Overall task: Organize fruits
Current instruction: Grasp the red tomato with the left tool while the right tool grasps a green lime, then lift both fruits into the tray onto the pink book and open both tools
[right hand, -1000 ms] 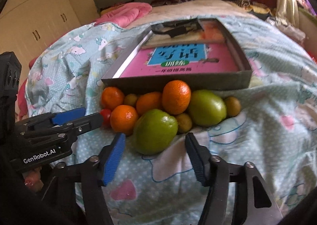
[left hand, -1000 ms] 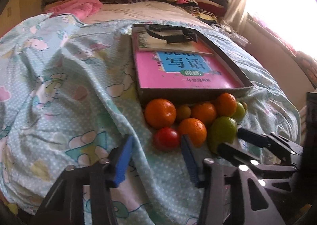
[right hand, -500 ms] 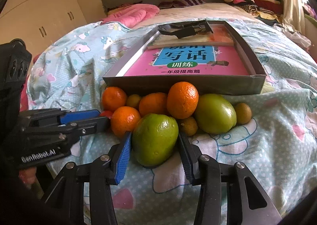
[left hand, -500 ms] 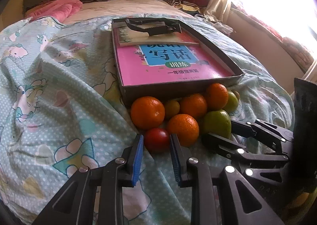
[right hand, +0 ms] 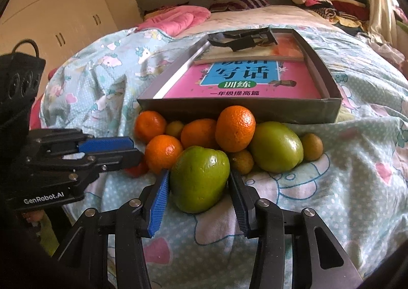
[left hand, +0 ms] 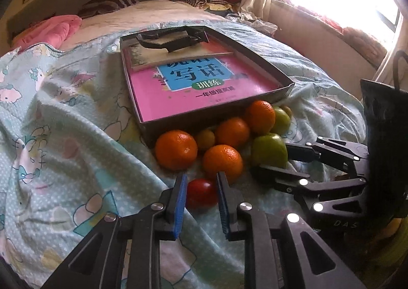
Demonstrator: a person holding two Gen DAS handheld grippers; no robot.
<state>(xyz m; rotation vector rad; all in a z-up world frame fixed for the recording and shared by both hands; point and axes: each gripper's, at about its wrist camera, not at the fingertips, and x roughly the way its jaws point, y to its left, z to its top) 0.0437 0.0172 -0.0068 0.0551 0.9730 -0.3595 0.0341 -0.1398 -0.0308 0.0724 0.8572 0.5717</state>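
Two handheld claws reach toward a heap of fruit on a bed with a pale blue patterned quilt [left hand: 76, 141]. The fruit sits in the middle of both views, pressed against the near wall of a shallow dark box [right hand: 334, 108] holding a pink book [left hand: 204, 90].

The left claw [left hand: 201, 193] fills the lower centre of its view, its blue pads on either side of a small red tomato [left hand: 201, 193] — touching or nearly so, so it looks clamped on it. The tomato is probably light, thin-skinned and easily bruised; a gentle hold across its widest part seems best.

The right claw [right hand: 199, 187] sits at lower centre of its view, closed against both sides of a large green fruit [right hand: 199, 179]. This one looks firm, smooth and heavier — likely slippery, so a grip across its broad middle should suit.

Behind lie several oranges [right hand: 234, 128], a second green fruit [right hand: 276, 150] and small yellowish fruits [right hand: 311, 146], all touching, so lifting one may set its neighbours rolling.
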